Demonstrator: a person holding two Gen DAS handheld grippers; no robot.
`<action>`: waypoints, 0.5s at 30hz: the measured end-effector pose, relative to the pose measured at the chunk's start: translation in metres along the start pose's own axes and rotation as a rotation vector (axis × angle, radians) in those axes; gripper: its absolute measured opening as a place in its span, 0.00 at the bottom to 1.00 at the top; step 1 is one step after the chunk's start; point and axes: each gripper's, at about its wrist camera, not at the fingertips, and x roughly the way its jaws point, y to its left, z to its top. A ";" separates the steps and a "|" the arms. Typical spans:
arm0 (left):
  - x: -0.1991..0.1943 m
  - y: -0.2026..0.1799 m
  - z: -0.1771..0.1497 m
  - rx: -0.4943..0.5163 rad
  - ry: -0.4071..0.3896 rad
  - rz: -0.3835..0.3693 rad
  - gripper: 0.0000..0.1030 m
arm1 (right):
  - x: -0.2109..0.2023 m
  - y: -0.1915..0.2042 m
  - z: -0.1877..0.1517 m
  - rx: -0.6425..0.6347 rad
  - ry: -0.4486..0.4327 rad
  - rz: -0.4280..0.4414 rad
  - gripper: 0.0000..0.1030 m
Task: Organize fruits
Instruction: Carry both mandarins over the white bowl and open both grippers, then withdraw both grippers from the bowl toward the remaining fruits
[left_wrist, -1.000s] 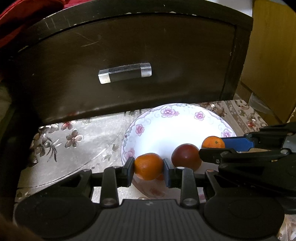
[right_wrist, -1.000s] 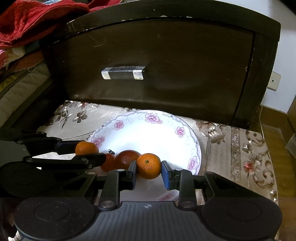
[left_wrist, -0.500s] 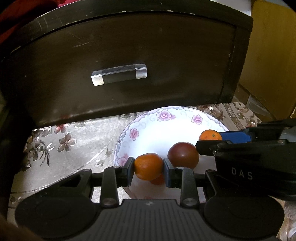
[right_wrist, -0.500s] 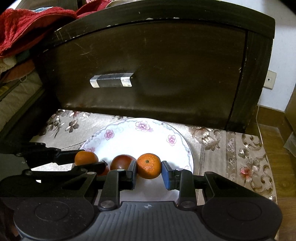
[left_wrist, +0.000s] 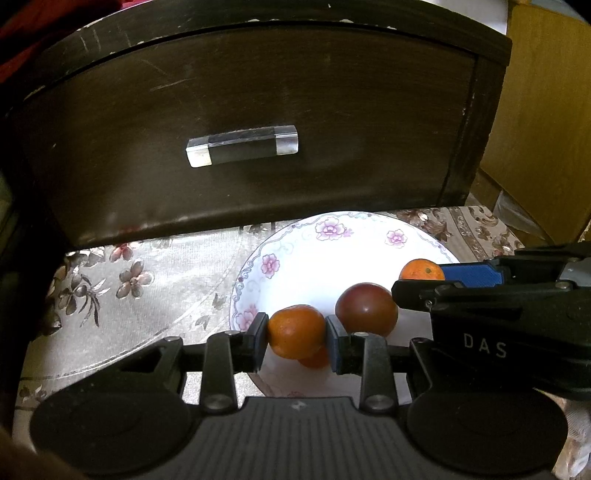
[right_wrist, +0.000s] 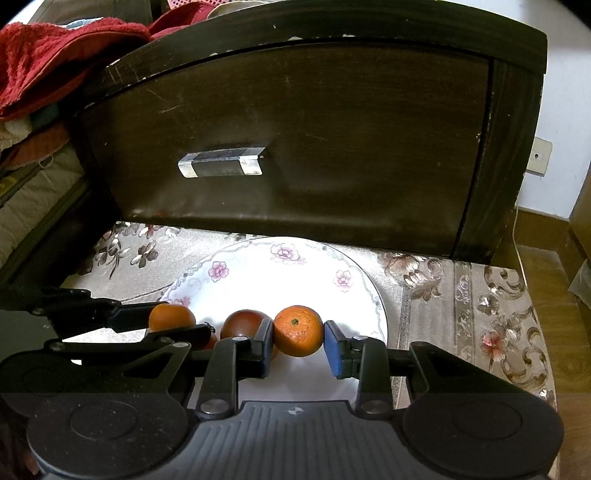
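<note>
My left gripper (left_wrist: 296, 332) is shut on an orange tangerine (left_wrist: 295, 330) above the near rim of a white floral plate (left_wrist: 295, 254). A dark red fruit (left_wrist: 366, 308) lies on the plate beside it, and another orange fruit (left_wrist: 316, 360) peeks out beneath. My right gripper (right_wrist: 297, 345) is shut on a second tangerine (right_wrist: 298, 330) over the plate (right_wrist: 280, 273). The right gripper's tangerine also shows in the left wrist view (left_wrist: 421, 269). The left gripper's tangerine (right_wrist: 171, 317) and the dark red fruit (right_wrist: 243, 323) show in the right wrist view.
A dark wooden drawer front (left_wrist: 258, 129) with a glass-and-metal handle (left_wrist: 242, 146) stands just behind the plate. The plate sits on a floral cloth (left_wrist: 129, 280). Red towels (right_wrist: 48, 59) lie at upper left, a wooden floor (right_wrist: 554, 302) at right.
Both grippers have kept their tangerines and drifted slightly; the plate and drawer sit a little differently in view. The fruit on the plate has not moved.
</note>
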 end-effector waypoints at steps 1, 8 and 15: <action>0.000 0.000 0.000 -0.001 0.000 0.001 0.36 | 0.000 0.000 0.000 0.003 0.001 0.001 0.29; -0.003 0.001 0.001 -0.003 -0.007 0.007 0.37 | 0.000 -0.002 0.002 0.023 0.003 0.007 0.32; -0.006 0.000 0.002 0.002 -0.015 0.016 0.38 | -0.002 -0.001 0.001 0.026 -0.003 0.009 0.32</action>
